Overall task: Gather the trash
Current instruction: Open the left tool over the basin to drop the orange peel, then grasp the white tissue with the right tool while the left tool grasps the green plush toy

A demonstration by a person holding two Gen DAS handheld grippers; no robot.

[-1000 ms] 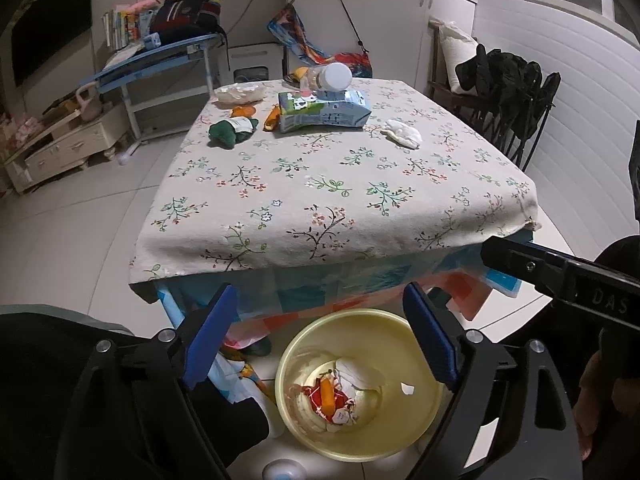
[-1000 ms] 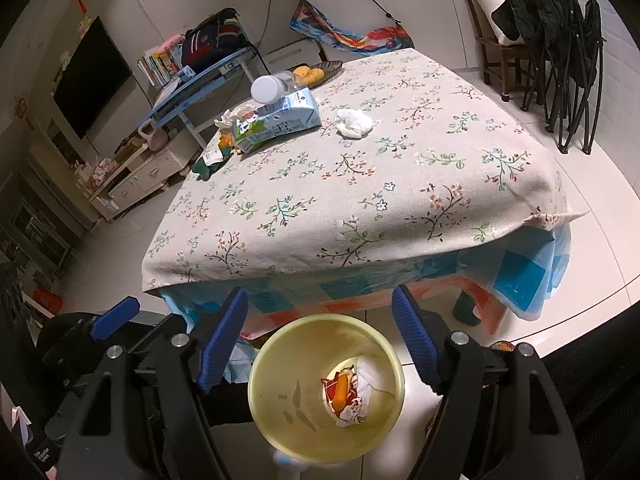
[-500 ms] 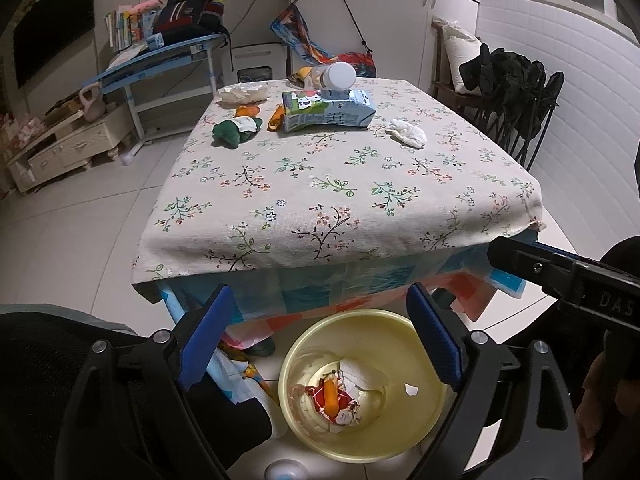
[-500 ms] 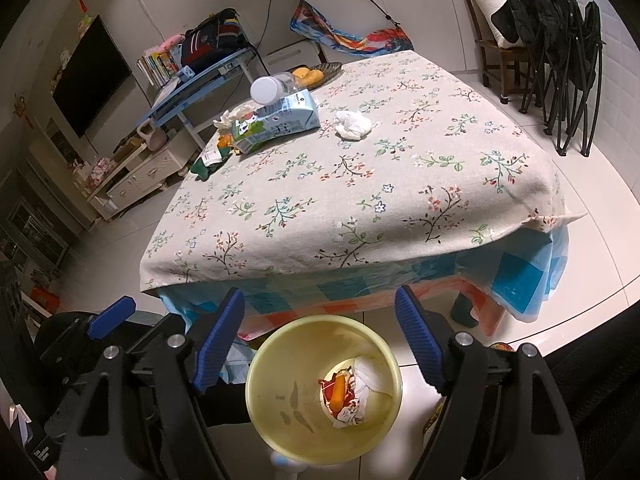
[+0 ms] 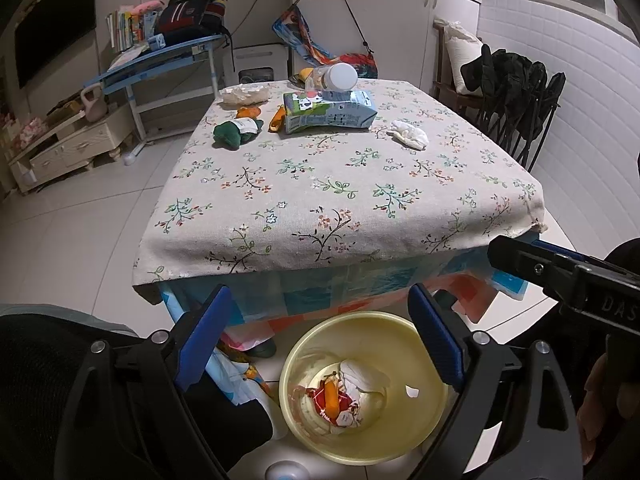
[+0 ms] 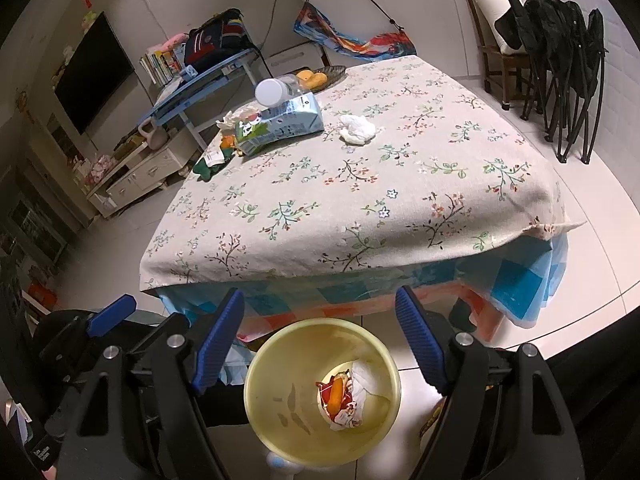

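A yellow trash bin (image 5: 400, 336) stands on the floor in front of the table, with red wrappers, an orange piece and white paper (image 5: 352, 376) inside; it also shows in the right wrist view (image 6: 280, 360). My left gripper (image 5: 320, 320) is open and empty above the bin. My right gripper (image 6: 320, 320) is open and empty above it too. On the floral tablecloth (image 5: 340, 200) at the far end lie a blue milk carton (image 5: 332, 114), a plastic bottle (image 5: 334, 76) on top of it, a crumpled white tissue (image 5: 408, 134), a green wrapper (image 5: 232, 132) and orange scraps (image 5: 248, 112).
A white plastic bag (image 5: 244, 94) and a fruit dish (image 6: 320, 76) sit at the table's far edge. Folded black chairs (image 5: 516, 96) stand to the right, a blue desk (image 5: 160, 64) and a low cabinet (image 5: 68, 148) to the left. The right gripper's arm (image 5: 560, 272) crosses the left view.
Both grippers have drifted slightly back and up from the bin, so the table sits a little lower in view. Both stay open and empty.
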